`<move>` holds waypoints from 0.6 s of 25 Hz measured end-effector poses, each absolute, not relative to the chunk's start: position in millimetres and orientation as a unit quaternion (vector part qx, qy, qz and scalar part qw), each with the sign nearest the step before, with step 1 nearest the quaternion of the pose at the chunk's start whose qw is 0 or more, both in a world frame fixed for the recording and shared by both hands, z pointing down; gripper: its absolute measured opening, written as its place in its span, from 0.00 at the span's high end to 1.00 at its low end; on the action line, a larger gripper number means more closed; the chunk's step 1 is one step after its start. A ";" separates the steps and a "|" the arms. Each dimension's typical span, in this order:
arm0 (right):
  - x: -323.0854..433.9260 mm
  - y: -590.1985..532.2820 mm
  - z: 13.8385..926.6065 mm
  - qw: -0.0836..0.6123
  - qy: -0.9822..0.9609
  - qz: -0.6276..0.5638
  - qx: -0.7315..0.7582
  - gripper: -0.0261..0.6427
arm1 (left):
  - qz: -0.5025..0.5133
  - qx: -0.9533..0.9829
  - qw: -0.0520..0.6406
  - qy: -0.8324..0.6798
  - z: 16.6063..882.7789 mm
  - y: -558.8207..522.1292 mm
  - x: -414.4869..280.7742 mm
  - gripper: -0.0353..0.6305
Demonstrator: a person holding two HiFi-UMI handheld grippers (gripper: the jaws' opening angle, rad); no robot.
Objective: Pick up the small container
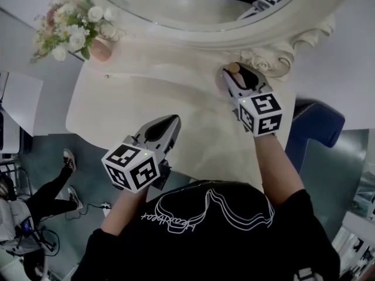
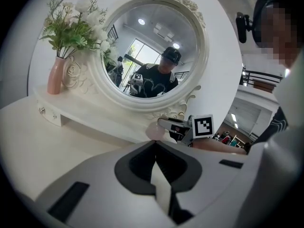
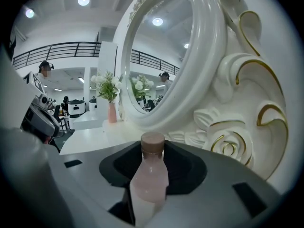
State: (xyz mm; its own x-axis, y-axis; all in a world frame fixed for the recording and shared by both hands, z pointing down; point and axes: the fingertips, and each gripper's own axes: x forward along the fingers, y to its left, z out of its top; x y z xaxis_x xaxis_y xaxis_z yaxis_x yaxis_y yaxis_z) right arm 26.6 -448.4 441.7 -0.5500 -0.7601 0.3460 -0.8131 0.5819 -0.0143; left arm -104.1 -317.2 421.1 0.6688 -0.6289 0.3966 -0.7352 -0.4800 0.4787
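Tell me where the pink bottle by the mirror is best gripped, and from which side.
Grip the bottle on its straight lower body, under the tapering shoulder. Come from the front, level: it stands upright with the mirror frame close behind. The right gripper holds it there.

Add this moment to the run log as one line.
phase: grasp | right gripper: jaws on small container, beside mirror frame | left gripper: shut, empty, over dressing table
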 end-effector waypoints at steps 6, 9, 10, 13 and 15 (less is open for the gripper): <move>28.2 -448.1 441.2 0.148 -0.873 0.094 0.455 0.75 | 0.082 0.857 0.315 -0.400 417.6 -312.0 -104.6 0.94; 28.5 -446.4 441.1 0.142 -0.875 0.103 0.451 0.75 | 0.081 0.856 0.314 -0.402 416.5 -309.2 -105.1 0.94; 28.9 -445.7 440.4 0.139 -0.876 0.106 0.449 0.75 | 0.081 0.857 0.313 -0.402 416.1 -308.3 -104.8 0.94; 31.3 -440.5 433.7 0.132 -0.878 0.103 0.448 0.75 | 0.079 0.858 0.310 -0.402 413.5 -303.0 -102.5 0.94; 32.9 -435.8 427.0 0.128 -0.879 0.100 0.449 0.75 | 0.078 0.859 0.309 -0.401 411.0 -298.7 -101.5 0.94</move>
